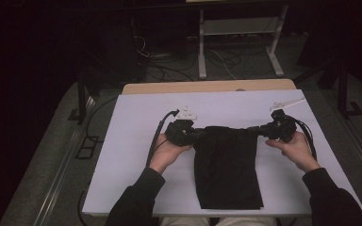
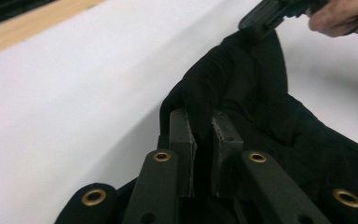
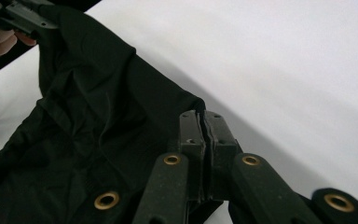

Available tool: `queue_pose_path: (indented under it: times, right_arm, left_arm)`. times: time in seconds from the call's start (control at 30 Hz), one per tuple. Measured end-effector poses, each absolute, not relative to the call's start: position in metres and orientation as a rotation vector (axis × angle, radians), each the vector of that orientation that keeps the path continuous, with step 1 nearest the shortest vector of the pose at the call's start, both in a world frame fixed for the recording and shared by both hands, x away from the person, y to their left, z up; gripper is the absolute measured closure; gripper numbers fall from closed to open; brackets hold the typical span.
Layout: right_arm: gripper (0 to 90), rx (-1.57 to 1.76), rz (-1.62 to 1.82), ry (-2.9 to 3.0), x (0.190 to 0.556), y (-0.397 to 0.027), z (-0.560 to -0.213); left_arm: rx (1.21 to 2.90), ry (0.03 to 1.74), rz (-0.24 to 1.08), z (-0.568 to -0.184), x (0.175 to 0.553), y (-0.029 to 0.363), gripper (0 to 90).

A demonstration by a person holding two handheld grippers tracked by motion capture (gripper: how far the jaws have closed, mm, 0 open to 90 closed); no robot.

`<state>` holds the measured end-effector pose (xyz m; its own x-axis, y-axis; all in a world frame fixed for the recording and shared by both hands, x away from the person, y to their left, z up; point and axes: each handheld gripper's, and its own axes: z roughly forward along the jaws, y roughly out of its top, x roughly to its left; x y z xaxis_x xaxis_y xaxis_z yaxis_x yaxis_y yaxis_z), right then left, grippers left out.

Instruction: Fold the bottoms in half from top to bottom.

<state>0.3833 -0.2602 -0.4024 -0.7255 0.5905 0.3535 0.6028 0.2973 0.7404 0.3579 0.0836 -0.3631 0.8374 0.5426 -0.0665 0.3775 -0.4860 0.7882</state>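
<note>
A black cloth (image 1: 226, 167) lies lengthwise on the white table (image 1: 136, 122), its far edge lifted. My left gripper (image 1: 199, 133) is shut on the cloth's far left corner, and my right gripper (image 1: 254, 130) is shut on the far right corner. In the left gripper view the cloth (image 2: 261, 107) is bunched between the two black pads of my left gripper (image 2: 204, 135), and the right gripper (image 2: 261, 18) grips the far corner. In the right gripper view the jaws of my right gripper (image 3: 202, 126) press together on the cloth's edge (image 3: 98, 121). The left gripper (image 3: 23, 18) shows at top left.
A wooden strip (image 1: 207, 86) borders the table's far edge. Beyond it stand a white metal frame (image 1: 238, 42) and loose cables (image 1: 169, 66) on the floor. A black cable (image 1: 154, 136) trails from the left gripper across the table.
</note>
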Motion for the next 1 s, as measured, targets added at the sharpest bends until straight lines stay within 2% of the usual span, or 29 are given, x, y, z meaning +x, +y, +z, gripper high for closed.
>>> queue_pose_path:
  times: [1.0]
  right_arm:
    - [85.7,-1.197,-1.373,-2.621,0.465,-0.197,-0.360]
  left_arm:
    - [2.093,0.800,0.340,-0.351,0.428,0.133,80.9]
